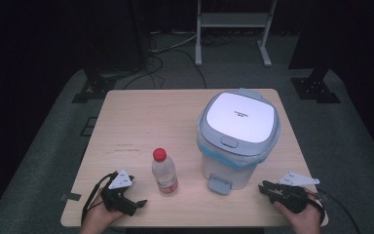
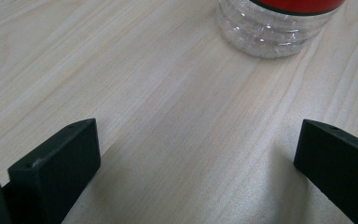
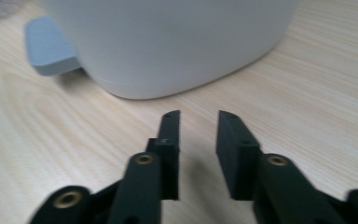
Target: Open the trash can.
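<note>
Standing upright on the pale wooden worktop is 1 clear plastic bottle, the thing nearest the left tool. It has a round red cap, a ribbed transparent body and a red band of label low on it; in the left gripper view its clear, ridged base rests on the wood grain with the red label just above. Taking the bottle as landmark, the left tool lies near its front-left, apart from it, its 2 black block-shaped jaws spread wide with bare wood between them and nothing held. A white three-cornered plate sits on top of that tool, and a hand grips it from the near edge.

Just to the right of the bottle stands 1 pedal bin, a rounded white plastic body with a smooth grey-rimmed lid closed flat on top, a blue liner showing under the rim and 1 grey foot pedal jutting from its base toward the near edge. In the right gripper view the bin's wall is smooth and matt, and the pedal is a flat grey tab.

Well to the right of the bottle, past the bin, the right tool rests on the worktop, its 2 black jaws standing a narrow gap apart, clasping nothing, pointing at the bin's base.
</note>
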Demonstrator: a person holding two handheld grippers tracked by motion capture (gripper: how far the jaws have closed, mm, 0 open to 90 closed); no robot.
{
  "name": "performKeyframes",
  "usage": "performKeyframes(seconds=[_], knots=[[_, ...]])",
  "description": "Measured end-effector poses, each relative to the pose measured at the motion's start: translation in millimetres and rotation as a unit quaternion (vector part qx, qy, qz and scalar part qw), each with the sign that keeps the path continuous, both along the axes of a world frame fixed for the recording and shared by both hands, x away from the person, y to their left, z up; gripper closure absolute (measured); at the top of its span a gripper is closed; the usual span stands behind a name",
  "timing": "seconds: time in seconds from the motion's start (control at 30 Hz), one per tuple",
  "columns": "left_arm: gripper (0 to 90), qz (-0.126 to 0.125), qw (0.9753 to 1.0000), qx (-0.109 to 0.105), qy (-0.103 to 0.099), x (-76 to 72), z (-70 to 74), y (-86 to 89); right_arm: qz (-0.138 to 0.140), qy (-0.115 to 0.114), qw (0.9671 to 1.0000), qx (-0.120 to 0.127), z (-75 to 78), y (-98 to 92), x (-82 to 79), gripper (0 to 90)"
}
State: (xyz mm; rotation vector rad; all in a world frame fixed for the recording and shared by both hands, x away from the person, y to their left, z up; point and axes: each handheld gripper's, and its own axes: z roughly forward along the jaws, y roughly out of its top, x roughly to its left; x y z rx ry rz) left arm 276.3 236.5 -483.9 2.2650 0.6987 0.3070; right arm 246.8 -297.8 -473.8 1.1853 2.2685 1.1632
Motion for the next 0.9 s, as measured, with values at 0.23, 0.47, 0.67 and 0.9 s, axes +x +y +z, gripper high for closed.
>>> performKeyframes(seconds=[0.23, 0.47, 0.67, 0.9], knots=[[0.0, 0.002, 1.0000, 0.001, 0.000, 0.1, 0.0, 0.2, 0.019, 0.001, 0.9996, 0.020, 4.7, 4.2, -5.7, 83.5], [0.0, 0.005, 1.0000, 0.001, -0.001, 0.4, 0.0, 0.3, 0.042, 0.000, 0.9984, 0.037, 8.7, 10.6, -9.3, 89.7], [0.0, 0.006, 1.0000, 0.001, -0.001, 0.5, 0.0, 0.4, 0.051, -0.001, 0.9978, 0.042, 11.3, 16.7, -11.6, 89.7], [0.0, 0.007, 1.0000, 0.001, 0.000, 0.5, 0.0, 0.4, 0.061, -0.002, 0.9969, 0.051, 14.2, 21.7, -12.5, 89.7]])
